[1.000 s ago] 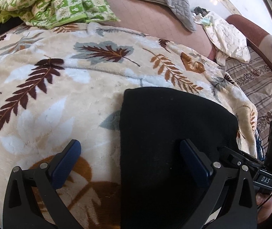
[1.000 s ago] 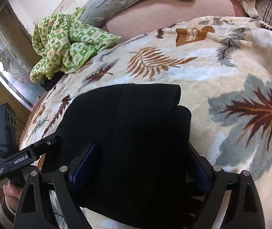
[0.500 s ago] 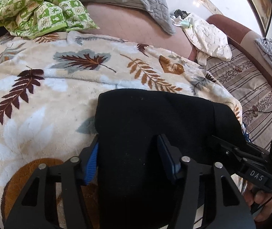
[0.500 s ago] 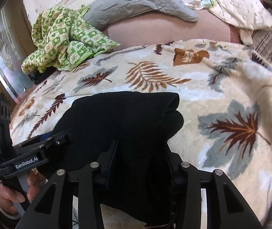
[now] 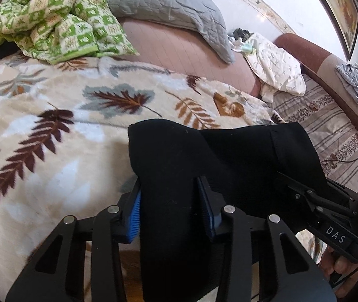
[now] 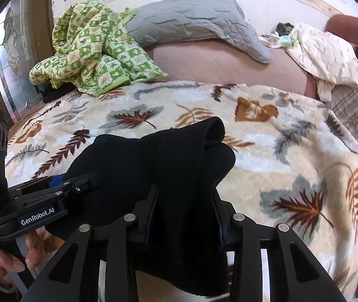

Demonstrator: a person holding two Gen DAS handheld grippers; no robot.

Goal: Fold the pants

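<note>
Above leaf blanket (image 5: 53, 151): both jaws clamped on black pants (image 5: 179, 163) near edge; bare blanket beyond.

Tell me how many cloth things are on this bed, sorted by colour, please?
Black: 1, the pants that the left claw and right claw both grip
Green checked: 1, a quilt
Grey: 1, a pillow
Leaf-print: 1, the blanket underneath
Cream: 1, a crumpled cloth
Total: 5

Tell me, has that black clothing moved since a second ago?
Yes. The black pants lay flat on the leaf-print blanket; now both grippers' jaws pinch them, and their far edge stands lifted off the blanket.
</note>
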